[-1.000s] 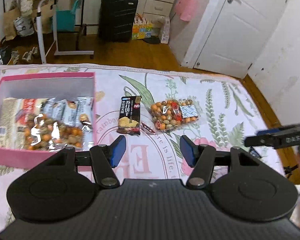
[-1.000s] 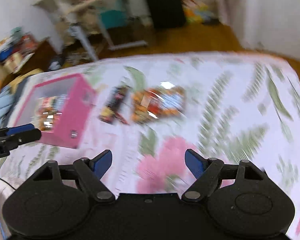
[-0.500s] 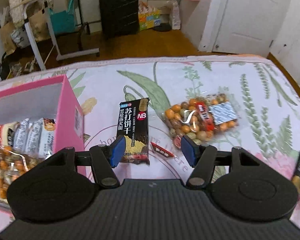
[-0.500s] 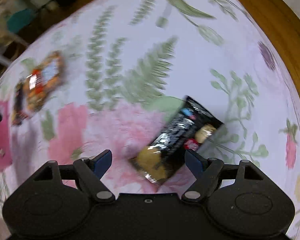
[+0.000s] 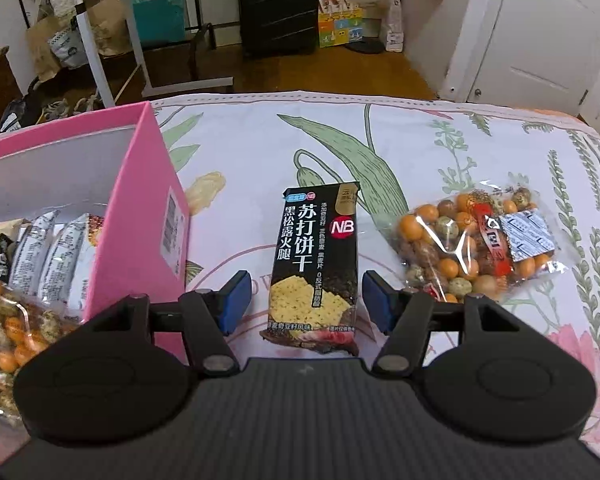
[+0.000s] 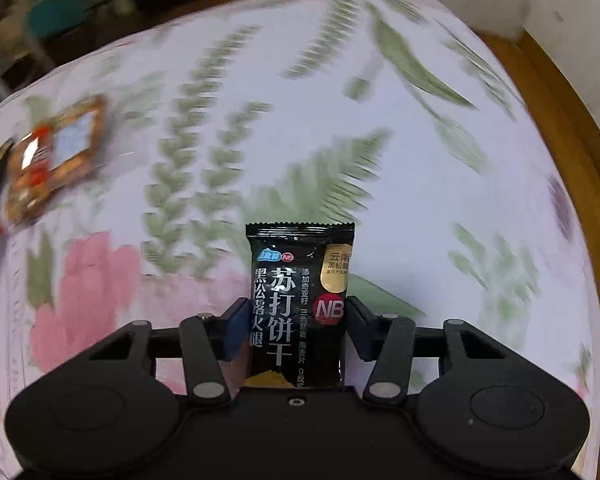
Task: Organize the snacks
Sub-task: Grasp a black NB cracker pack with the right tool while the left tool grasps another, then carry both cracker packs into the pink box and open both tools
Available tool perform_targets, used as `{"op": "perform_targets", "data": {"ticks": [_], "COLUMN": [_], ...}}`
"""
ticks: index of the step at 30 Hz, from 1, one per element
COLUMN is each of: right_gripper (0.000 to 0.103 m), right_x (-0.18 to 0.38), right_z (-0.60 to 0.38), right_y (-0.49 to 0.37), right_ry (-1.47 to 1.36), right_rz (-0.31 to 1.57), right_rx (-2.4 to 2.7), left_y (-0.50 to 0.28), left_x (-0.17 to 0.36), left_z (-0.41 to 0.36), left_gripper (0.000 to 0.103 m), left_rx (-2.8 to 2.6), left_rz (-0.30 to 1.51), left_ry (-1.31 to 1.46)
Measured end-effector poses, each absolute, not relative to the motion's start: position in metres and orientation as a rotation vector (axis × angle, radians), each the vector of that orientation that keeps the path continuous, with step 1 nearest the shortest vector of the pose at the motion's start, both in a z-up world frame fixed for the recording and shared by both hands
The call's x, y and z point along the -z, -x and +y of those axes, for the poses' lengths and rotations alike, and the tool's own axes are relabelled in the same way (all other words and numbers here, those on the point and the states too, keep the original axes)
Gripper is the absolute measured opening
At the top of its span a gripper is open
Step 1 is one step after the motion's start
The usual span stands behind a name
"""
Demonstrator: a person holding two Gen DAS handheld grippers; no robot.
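In the left wrist view my left gripper is open, its blue pads on either side of a black cracker packet lying flat on the floral cloth. A clear bag of mixed nuts lies to its right. A pink box at the left holds several snack packets and a nut bag. In the right wrist view my right gripper has closed its pads against the sides of a second black cracker packet. The nut bag shows blurred at far left.
The floral cloth covers the surface; its far edge drops to a wooden floor. Beyond stand a black suitcase, a white-legged side table and a white door. The cloth's right edge borders wooden floor.
My left gripper moved forward so its pads straddle the black packet. My right gripper swung to the second black packet and closed on it.
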State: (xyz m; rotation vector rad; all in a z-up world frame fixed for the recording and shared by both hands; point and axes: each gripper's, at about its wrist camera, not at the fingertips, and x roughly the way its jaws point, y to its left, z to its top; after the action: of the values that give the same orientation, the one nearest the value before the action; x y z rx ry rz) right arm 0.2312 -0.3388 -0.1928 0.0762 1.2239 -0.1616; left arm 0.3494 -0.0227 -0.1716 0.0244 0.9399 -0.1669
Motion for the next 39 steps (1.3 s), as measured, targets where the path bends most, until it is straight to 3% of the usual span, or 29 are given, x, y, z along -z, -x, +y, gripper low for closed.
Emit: {"op": "perform_targets", "data": {"ticks": [3,5,10,12,15,39], "right_gripper": [0.057,0.064,0.062,0.054,0.053,0.053], "right_x": [0.193,0.195,0.195,0.194,0.190,0.158], "right_z": [-0.333,-0.334,-0.334,-0.336,-0.339,-0.310], "right_y": [-0.234,-0.234,-0.233,-0.231,-0.230,-0.204], "right_ry": [-0.025,-0.035,-0.051,-0.058,-0.100,-0.162], "right_rz": [1.201,1.215,1.207,1.198,1.180,1.125], "right_rx": [0.111,0.112,0.118,0.113,0.086,-0.193], "left_y": [-0.355,-0.359,-0.364,-0.362,-0.361,-0.270], "left_x": [0.181,0.188,0.201,0.200,0.198,0.131], "left_z": [-0.025,-0.026,-0.024,-0.025,-0.025,-0.023], "left_gripper": [0.060,0.061,0.061,0.050,0.046,0.046], "left_rx": [0.168,0.165,0.150,0.156,0.164,0.250], "left_rz": [0.956,0.969,0.976,0.965,0.978,0.979], "left_ry": [-0.028,-0.032,-0.015,-0.023,-0.020,-0.002]}}
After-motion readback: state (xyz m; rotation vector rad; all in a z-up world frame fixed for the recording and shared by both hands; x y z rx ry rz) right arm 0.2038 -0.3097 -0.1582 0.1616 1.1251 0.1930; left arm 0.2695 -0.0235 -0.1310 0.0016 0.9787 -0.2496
